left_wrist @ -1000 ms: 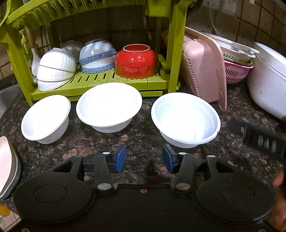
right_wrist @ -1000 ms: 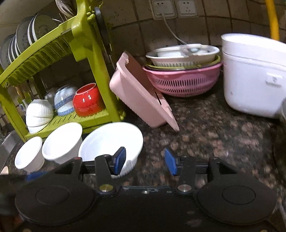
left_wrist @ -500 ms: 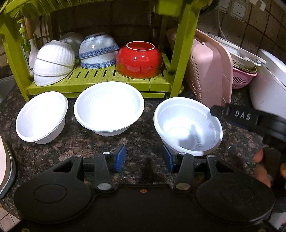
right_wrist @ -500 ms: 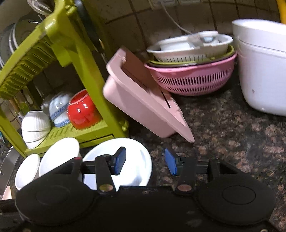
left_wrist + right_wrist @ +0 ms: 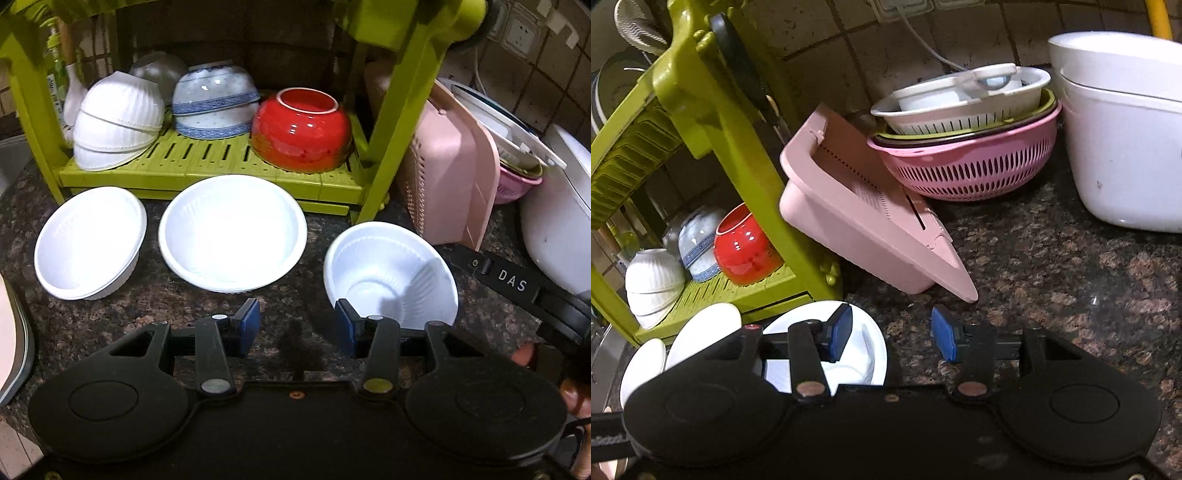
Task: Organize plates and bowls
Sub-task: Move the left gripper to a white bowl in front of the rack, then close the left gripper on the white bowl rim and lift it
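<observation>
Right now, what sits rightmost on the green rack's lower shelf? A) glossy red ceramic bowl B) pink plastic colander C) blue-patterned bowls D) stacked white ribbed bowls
A: the glossy red ceramic bowl sits upside down beside the rack's right leg, with the blue-patterned bowls to its left.

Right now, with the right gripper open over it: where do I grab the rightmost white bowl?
Take the rightmost white bowl by its thin rim on the right-hand edge, one finger inside and one outside the wall. It sits upright and open-topped on the counter, too wide to span whole. The right gripper hangs open with its left finger already over the bowl's mouth, so probably come straight down.
</observation>
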Action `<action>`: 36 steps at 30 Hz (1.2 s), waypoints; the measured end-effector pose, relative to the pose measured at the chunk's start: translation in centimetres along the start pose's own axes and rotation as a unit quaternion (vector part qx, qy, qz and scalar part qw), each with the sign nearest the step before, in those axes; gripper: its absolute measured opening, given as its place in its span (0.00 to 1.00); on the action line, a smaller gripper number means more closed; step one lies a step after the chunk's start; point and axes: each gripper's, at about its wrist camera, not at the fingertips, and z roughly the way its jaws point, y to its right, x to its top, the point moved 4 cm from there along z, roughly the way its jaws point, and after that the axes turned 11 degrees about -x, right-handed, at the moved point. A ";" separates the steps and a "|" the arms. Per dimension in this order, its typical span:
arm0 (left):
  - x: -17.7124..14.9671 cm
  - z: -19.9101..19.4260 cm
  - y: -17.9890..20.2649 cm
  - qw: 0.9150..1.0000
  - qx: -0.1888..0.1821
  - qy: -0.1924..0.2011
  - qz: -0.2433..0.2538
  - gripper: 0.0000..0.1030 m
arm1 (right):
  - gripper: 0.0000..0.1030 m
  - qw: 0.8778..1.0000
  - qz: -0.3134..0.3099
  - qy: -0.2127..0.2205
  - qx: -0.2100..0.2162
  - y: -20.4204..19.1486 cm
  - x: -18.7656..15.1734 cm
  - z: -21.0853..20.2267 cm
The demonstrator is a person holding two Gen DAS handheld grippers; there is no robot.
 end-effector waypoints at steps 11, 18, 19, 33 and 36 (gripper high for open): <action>0.1 1.9 0.0 0.999 -0.047 -0.023 -0.002 0.51 | 0.43 0.999 -0.030 0.009 -0.023 -1.4 -0.5 -0.3; 1.0 1.6 -0.6 0.996 -0.078 -0.008 -0.032 0.49 | 0.43 0.999 -0.027 0.013 -0.029 -2.3 -0.3 0.1; 1.0 1.6 -0.6 0.996 -0.081 -0.008 -0.034 0.49 | 0.43 0.999 -0.030 0.012 -0.031 -2.3 -0.3 0.3; 0.3 3.3 0.8 0.996 -0.073 -0.028 -0.035 0.49 | 0.41 0.997 -0.058 0.008 -0.045 -2.7 -1.0 1.3; 0.5 3.9 1.2 0.997 -0.065 -0.029 -0.037 0.49 | 0.38 0.997 -0.063 0.002 -0.050 -2.5 -1.2 1.9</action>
